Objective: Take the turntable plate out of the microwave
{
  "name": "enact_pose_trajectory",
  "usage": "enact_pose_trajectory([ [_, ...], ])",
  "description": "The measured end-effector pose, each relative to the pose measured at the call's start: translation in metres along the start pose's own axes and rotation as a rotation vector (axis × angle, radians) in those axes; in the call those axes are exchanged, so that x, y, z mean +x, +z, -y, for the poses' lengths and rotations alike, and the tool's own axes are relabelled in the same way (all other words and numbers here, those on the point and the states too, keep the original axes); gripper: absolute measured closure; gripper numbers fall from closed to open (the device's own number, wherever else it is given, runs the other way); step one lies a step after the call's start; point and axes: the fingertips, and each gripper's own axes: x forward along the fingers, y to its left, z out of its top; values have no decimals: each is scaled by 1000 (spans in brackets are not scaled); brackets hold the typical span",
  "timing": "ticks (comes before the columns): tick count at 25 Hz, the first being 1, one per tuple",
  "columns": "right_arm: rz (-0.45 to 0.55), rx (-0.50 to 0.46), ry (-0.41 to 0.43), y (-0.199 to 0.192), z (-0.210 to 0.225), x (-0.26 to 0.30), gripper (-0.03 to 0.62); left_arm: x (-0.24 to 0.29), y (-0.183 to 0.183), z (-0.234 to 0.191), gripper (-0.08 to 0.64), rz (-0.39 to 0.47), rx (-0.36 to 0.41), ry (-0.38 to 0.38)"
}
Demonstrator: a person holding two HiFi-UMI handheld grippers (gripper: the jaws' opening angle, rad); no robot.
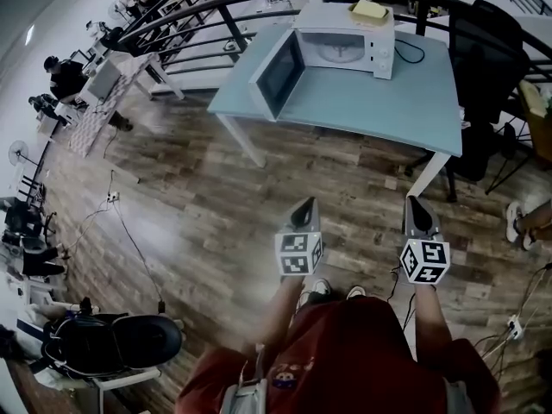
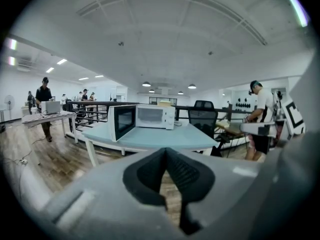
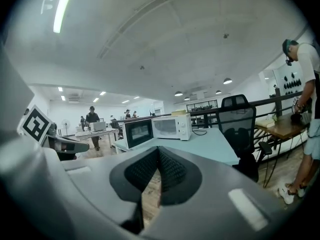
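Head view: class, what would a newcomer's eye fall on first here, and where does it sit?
The white microwave stands at the far side of the pale blue table, its door swung wide open. Nearer, over the wooden floor, the left gripper and right gripper point toward it, both shut and empty.

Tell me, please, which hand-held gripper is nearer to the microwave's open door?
Left. The left hand-held gripper hangs almost straight in front of the microwave door; the right hand-held gripper sits farther off to the side. Neither has reached the table.
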Motion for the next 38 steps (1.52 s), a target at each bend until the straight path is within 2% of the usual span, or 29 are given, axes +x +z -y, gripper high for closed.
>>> enact_pose_trajectory([
  [8, -25, 32, -17, -17, 29, -17, 594, 3, -16, 25, 561, -22, -3, 4],
  [17, -51, 37, -40, -34, 42, 1, 594, 30, -27, 24, 561, -32, -12, -14],
  [26, -54, 17, -66, -22, 50, 56, 594, 79, -18, -8, 561, -32, -18, -25],
  [38, -107, -6, -70, -15, 32, 171, 592, 160, 6, -85, 561, -33, -18, -38],
])
